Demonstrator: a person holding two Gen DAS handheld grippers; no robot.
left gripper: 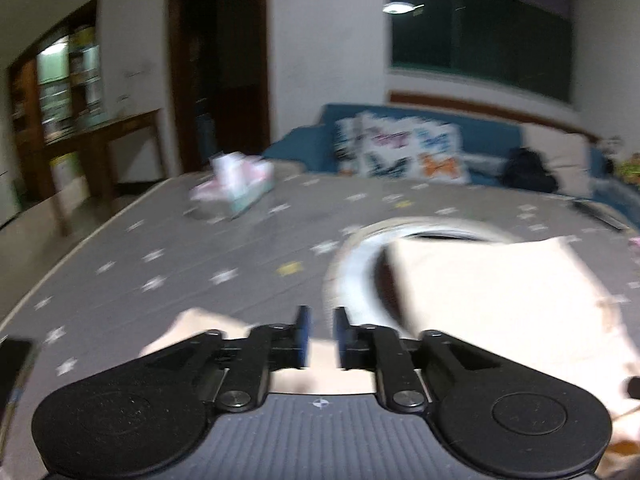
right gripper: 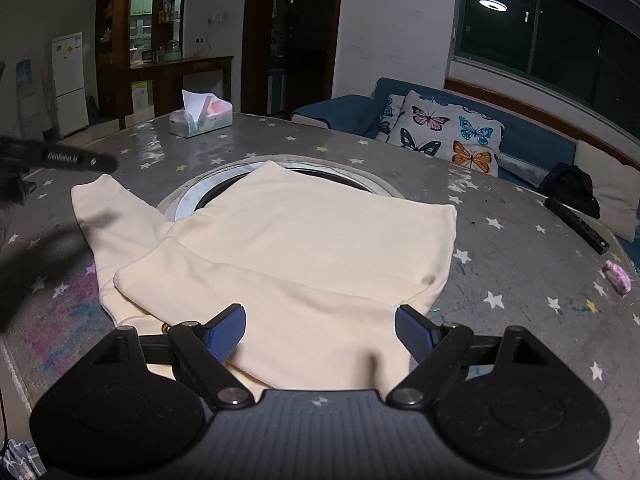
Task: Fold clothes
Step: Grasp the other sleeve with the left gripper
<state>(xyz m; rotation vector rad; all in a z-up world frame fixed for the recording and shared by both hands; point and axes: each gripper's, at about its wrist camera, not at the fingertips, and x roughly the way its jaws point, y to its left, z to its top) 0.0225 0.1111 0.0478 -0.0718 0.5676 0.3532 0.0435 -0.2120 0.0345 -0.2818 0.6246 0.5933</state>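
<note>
One cream garment (right gripper: pixel 304 240) lies partly folded on the grey star-print table (right gripper: pixel 520 264), covering the near half of the round metal-rimmed opening (right gripper: pixel 188 200) in the tabletop; a sleeve stretches toward ten o'clock and a folded layer crosses the body. From the right wrist view, the right gripper (right gripper: pixel 320 330) hovers over the garment's near edge with its blue pads spread wide, gripping nothing; the left gripper (right gripper: pixel 60 160) shows as a dark blur at nine o'clock. The left wrist view is smeared by motion; its pads stand at a narrow gap with cloth beneath them, and I cannot tell whether they pinch it. A tissue box (right gripper: pixel 201 118) sits at eleven o'clock; a butterfly cushion (right gripper: pixel 444 134) rests on the blue sofa (right gripper: pixel 532 140) at one o'clock.
</note>
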